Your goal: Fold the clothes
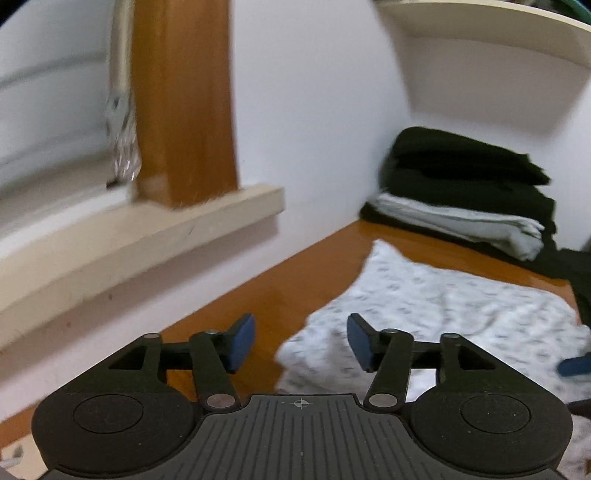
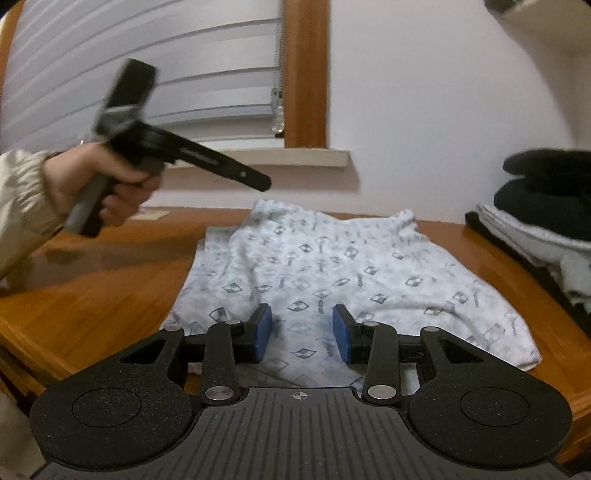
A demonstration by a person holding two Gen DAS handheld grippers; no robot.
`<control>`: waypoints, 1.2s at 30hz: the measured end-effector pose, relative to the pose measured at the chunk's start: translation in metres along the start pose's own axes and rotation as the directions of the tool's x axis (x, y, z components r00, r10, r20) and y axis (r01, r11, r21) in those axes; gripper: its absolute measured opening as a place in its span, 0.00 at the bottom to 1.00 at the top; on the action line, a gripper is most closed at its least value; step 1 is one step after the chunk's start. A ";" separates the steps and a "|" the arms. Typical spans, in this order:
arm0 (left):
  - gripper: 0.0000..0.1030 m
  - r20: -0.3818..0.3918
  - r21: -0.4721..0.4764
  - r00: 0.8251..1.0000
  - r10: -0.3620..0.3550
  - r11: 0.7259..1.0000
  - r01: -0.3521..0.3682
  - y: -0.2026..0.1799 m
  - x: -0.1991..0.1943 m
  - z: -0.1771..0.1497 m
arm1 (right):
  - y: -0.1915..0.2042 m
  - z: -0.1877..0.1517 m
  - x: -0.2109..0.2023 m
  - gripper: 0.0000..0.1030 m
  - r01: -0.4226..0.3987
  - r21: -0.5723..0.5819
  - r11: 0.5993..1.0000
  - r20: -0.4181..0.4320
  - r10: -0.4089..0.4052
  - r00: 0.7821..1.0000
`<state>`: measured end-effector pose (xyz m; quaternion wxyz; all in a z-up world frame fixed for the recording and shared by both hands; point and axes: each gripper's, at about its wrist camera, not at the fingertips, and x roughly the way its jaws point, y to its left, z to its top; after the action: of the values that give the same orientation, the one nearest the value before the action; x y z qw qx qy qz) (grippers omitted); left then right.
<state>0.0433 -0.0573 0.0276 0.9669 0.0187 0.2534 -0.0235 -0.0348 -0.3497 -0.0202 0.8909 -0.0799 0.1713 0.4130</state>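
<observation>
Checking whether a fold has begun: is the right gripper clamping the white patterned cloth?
No: the right gripper hangs open above the white patterned cloth, with nothing between its blue pads.

right gripper (image 2: 302,332) – jaws apart over patterned garment (image 2: 332,266) | left gripper (image 2: 264,183) raised

1. A room in a home, likely a bedroom or laundry corner.
2. A wooden table (image 2: 110,295) stands against a white wall (image 2: 424,92).
3. A window with white blinds (image 2: 166,74) has a wooden frame (image 2: 306,74) and a cream sill (image 1: 147,236).
4. Folded clothes (image 1: 465,192) sit stacked under a shelf (image 1: 480,26).
</observation>
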 end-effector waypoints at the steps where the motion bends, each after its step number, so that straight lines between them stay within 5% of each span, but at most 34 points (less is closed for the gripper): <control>1: 0.58 -0.010 -0.019 1.000 -0.010 1.000 0.009 0.005 0.006 -0.001 | -0.001 0.002 -0.001 0.43 0.003 0.002 1.000 -0.005 -0.003 1.000; 11: 0.53 -0.015 -0.142 0.991 -0.135 0.981 0.131 0.030 0.021 -0.013 | -0.007 -0.005 0.003 0.64 0.227 0.020 0.974 0.009 -0.227 0.974; 19: 0.53 -0.012 -0.138 0.984 -0.178 0.975 0.175 0.031 0.021 -0.016 | -0.027 -0.018 0.001 0.70 0.174 0.177 0.969 0.047 -0.185 0.982; 24: 0.04 -0.029 -0.173 0.976 -0.217 0.962 0.209 0.038 0.025 -0.018 | -0.017 -0.010 -0.005 0.70 0.222 0.120 0.968 0.082 -0.232 0.969; 28: 0.03 -0.038 -0.201 0.974 -0.223 0.957 0.211 0.047 0.021 -0.016 | -0.008 -0.003 -0.010 0.70 0.261 0.075 0.962 0.112 -0.268 0.957; 34: 0.03 -0.073 -0.166 0.981 -0.179 0.972 0.165 0.058 0.016 -0.014 | 0.006 -0.014 0.005 0.60 0.152 0.020 0.988 0.091 -0.153 0.984; 36: 0.03 -0.086 -0.171 0.981 -0.176 0.972 0.159 0.061 0.019 -0.016 | -0.008 -0.015 0.005 0.61 0.093 0.115 0.989 0.073 -0.102 0.992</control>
<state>0.0554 0.0041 0.0056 0.9458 -0.0808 0.3033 -0.0833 -0.0291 -0.3556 -0.0355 0.9191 -0.0219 0.1548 0.3616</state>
